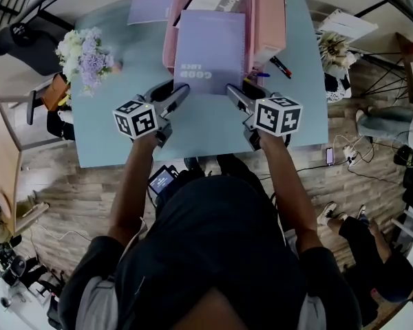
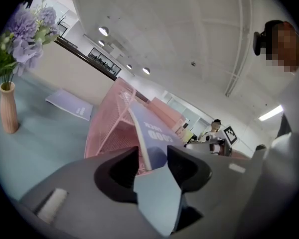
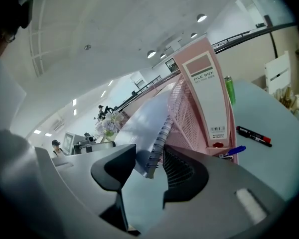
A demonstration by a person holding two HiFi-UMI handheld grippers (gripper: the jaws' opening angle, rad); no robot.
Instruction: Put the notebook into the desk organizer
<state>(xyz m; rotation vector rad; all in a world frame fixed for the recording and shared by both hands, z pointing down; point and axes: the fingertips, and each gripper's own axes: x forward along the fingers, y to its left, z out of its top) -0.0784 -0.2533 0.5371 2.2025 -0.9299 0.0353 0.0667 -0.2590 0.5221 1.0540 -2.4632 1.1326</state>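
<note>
The notebook [image 1: 210, 47] leans in the desk organizer [image 1: 169, 43], long axis pointing away. Both spread, the left tongs [image 1: 175, 89] and right tongs [image 1: 237, 92] straddle its near corners.

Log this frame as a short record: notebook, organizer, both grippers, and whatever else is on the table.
notebook: lavender, spiral-bound, leaning tilted in the desk organizer, near edge toward the person
desk organizer: pink mesh
left gripper: open, notebook's near corner between the jaws, not pressed
right gripper: open, spiral-edge corner between the jaws, not pressed
table: blue-grey
others: pink file box, vase of flowers, second notebook lying flat, pens
</note>
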